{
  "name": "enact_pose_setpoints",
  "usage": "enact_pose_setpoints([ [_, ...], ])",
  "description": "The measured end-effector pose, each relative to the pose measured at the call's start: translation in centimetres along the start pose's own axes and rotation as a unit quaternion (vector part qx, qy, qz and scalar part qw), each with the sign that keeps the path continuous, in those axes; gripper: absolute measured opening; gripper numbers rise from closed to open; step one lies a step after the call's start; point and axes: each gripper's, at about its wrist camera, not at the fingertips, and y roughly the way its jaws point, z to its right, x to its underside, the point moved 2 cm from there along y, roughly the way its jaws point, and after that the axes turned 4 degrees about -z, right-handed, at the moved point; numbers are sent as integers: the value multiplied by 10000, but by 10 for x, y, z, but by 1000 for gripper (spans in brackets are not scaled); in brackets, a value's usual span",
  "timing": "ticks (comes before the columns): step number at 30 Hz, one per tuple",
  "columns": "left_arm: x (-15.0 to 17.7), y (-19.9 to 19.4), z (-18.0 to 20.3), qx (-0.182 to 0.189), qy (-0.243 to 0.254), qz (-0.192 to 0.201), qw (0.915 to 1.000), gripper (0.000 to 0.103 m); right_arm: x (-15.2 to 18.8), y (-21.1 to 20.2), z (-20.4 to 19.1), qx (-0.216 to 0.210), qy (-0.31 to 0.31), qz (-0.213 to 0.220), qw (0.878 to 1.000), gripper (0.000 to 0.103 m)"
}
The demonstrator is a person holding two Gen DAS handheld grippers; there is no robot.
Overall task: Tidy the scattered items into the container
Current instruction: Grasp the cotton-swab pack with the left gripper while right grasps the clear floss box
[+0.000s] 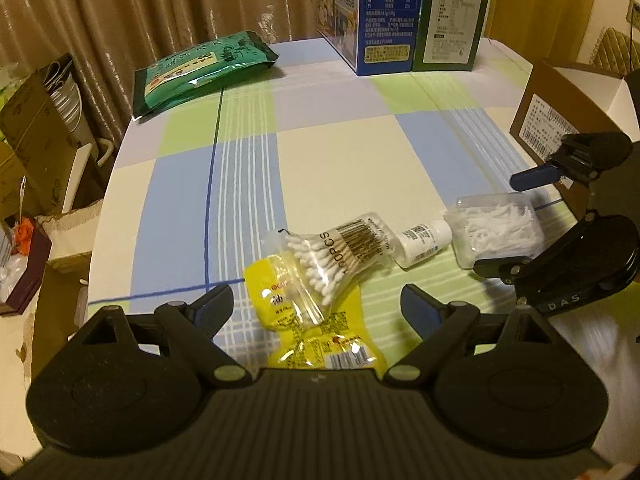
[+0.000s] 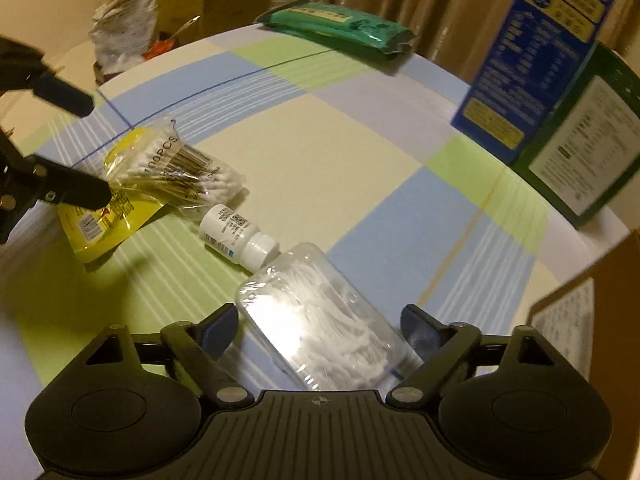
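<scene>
Legible writing: the clear cotton swab packet [image 1: 340, 256] bears "100PCS" beside a barcode; the right claw's body carries the letters "DAS" in the left wrist view. Print on the yellow sachet [image 1: 320, 332], the small white bottle [image 1: 422, 242] and the blue carton [image 1: 376, 12] is too small to read.

The four scattered items lie in a loose row on the checked cloth of the table [image 1: 340, 160]. The swab packet rests on top of the yellow sachet, its long axis running diagonally, white tips fanned toward the left claw [image 1: 318, 306]. The bottle lies on its side just beside the packet, cap pointing toward the clear plastic case [image 2: 320, 328] of white picks. A brown cardboard box [image 1: 560, 116] stands at the table's right edge, beside the right claw.

Left claw: spread wide, holding nothing, its fingers either side of the sachet and swab packet. Right claw [image 2: 320, 326]: spread wide around the clear case, which lies lengthwise between the fingers; whether they touch it cannot be told.

A green pouch [image 1: 204, 70] and a dark green carton [image 1: 454, 20] sit at the far edge.
</scene>
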Motion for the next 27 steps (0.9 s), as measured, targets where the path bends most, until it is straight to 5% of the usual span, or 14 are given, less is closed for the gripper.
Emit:
enact_pose_setpoints([
  [4,-4,8,-4,17,154,-20,9999,88,0,-1,-1,-59,38,-75,9999,71],
  [10,-13,18,2,62,787,36,9969,88,10,-10,10,-51,1002,-349,9943,62],
  [21,-28,58,22,324,2232,-193,9741,77,32,-23,27,0,2550,-456,9659,56],
  [25,-28,70,26,398,2470,-363,9675,59,36,-26,32,-51,2836,-289,9585,56],
  [27,-30,71,26,544,2473,-355,9668,41,37,-27,32,-53,2820,-247,9591,56],
])
